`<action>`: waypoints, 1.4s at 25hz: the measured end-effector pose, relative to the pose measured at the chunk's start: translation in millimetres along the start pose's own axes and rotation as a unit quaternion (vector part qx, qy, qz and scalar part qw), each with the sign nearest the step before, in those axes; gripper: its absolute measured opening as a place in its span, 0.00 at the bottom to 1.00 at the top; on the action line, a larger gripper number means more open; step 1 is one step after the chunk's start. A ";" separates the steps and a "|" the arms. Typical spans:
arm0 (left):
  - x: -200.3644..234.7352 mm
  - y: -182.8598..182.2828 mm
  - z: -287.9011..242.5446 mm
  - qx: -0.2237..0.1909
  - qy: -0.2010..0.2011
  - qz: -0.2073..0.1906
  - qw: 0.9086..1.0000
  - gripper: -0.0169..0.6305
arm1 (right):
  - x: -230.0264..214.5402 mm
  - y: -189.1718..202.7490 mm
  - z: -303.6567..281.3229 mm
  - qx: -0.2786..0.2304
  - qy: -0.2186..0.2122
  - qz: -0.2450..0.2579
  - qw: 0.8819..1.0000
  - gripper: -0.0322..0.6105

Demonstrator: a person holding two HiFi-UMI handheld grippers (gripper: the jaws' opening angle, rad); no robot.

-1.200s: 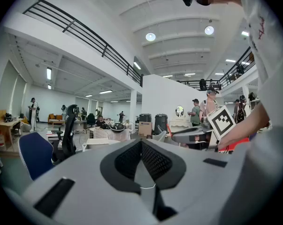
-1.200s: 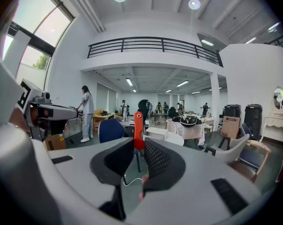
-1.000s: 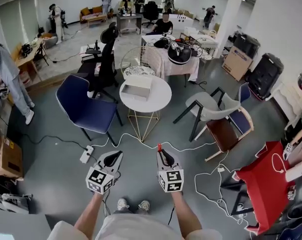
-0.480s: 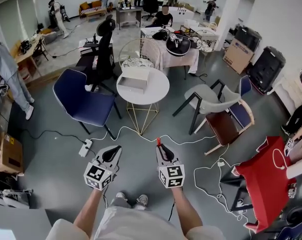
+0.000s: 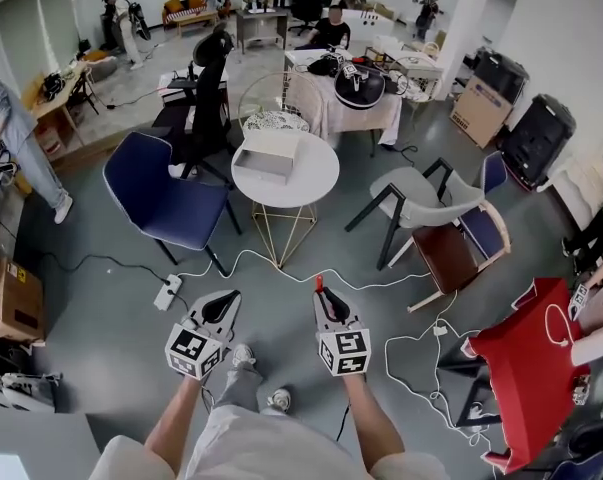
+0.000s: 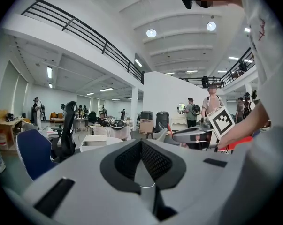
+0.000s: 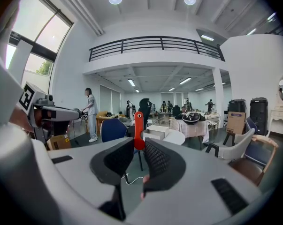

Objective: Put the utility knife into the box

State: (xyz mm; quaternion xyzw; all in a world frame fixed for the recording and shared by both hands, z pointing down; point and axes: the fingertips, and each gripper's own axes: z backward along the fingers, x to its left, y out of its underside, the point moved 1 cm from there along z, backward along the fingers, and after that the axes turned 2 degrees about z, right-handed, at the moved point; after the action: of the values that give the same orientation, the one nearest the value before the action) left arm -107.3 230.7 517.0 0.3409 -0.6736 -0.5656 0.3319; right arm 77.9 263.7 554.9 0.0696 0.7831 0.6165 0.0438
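An open white box [image 5: 269, 155] lies on a round white table [image 5: 321, 184] ahead of me, past the cables on the floor. My right gripper [image 5: 324, 303] is held out low and is shut on the red utility knife [image 5: 318, 286], whose tip sticks out beyond the jaws. In the right gripper view the knife [image 7: 138, 129] stands upright between the black pads [image 7: 156, 159], with the box [image 7: 155, 132] far behind it. My left gripper [image 5: 224, 302] is beside the right one, shut and holding nothing; in the left gripper view [image 6: 141, 146] its pads meet.
A blue chair [image 5: 166, 203] stands left of the table, a grey chair [image 5: 416, 200] and a wooden one [image 5: 461, 253] to its right. A power strip [image 5: 167, 293] and white cables [image 5: 401, 353] lie on the floor. A red stand [image 5: 526, 363] is at lower right. People work farther back.
The person has stepped forward, one foot now ahead of the other. Both grippers have travelled along with the body side by side, the knife still held in the right one.
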 end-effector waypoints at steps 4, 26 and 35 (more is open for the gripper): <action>13.2 -0.5 -17.9 0.000 0.001 0.004 1.000 0.04 | -9.8 -1.8 -17.4 0.005 -0.001 0.003 1.000 0.17; 194.2 -42.8 -169.2 -0.008 0.032 0.018 0.999 0.04 | -67.2 -72.5 -233.6 0.016 0.017 0.014 1.000 0.17; 281.9 -62.8 -200.7 -0.016 0.032 0.010 0.999 0.04 | -63.9 -115.1 -329.5 -0.003 0.017 0.024 1.000 0.17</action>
State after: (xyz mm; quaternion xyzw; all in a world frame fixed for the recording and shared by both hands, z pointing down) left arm -89.3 -120.1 500.4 0.3470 -0.6565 -0.5619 0.3645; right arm 83.8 -89.3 519.8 0.0780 0.7800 0.6208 0.0159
